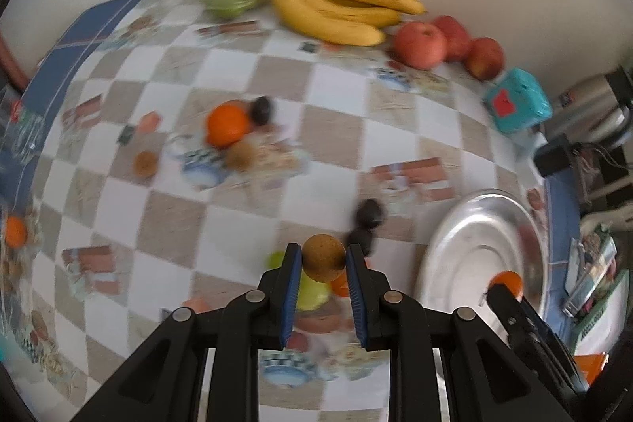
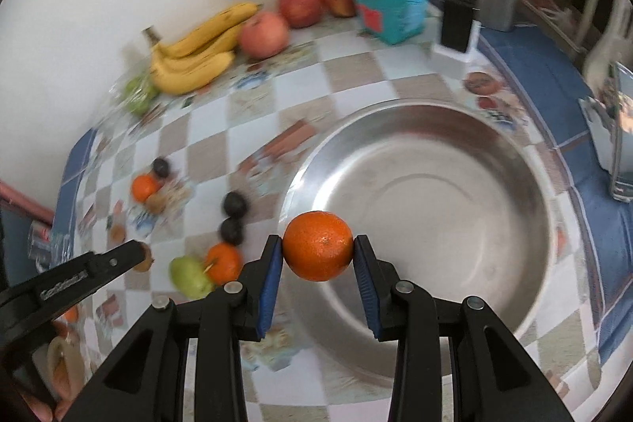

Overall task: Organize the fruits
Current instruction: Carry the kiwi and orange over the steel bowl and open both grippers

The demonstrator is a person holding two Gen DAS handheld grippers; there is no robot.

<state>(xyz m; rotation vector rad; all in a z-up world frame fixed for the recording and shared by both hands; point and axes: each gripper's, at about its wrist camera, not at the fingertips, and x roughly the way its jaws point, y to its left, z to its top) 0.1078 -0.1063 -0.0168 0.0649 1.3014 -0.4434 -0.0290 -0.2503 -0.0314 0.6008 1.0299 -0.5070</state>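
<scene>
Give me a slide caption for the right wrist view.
Right claw grips an orange above the steel bowl; bananas and apples line the wall.

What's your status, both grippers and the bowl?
Left gripper shut on brown fruit. Right gripper shut on orange, above bowl near its edge. Bowl holds nothing; nothing in the way.

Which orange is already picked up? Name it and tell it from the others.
The orange clamped in the right gripper, above the steel bowl. The other oranges lie on the tablecloth.
</scene>
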